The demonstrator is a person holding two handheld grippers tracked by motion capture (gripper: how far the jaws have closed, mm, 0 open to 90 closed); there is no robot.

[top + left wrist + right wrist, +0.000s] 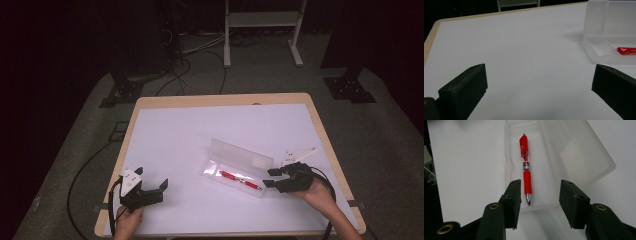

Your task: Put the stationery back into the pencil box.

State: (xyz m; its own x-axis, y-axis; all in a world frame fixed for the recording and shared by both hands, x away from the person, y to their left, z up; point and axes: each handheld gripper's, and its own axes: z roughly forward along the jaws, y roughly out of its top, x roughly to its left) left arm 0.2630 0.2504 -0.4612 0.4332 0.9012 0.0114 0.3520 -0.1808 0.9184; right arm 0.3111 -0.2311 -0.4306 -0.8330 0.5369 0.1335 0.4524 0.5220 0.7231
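A clear plastic pen case (227,159) lies open right of the table's middle, its lid tilted back. A red pen (240,179) rests in its tray. My right gripper (270,178) sits at the case's right end, open. In the right gripper view, the jaws of that gripper (540,182) stand either side of the tip of the pen (526,175) and touch neither it nor the case (584,152). My left gripper (151,177) rests near the front left, open and with nothing in it. In the left gripper view, that gripper (541,70) faces the case (599,53) and pen (626,50).
A white sheet (200,130) covers the wooden table (220,99). Cables (185,70) run over the grey floor behind it, and a white stand's legs (227,55) rise at the back. Bare sheet spreads between the two grippers and behind the case.
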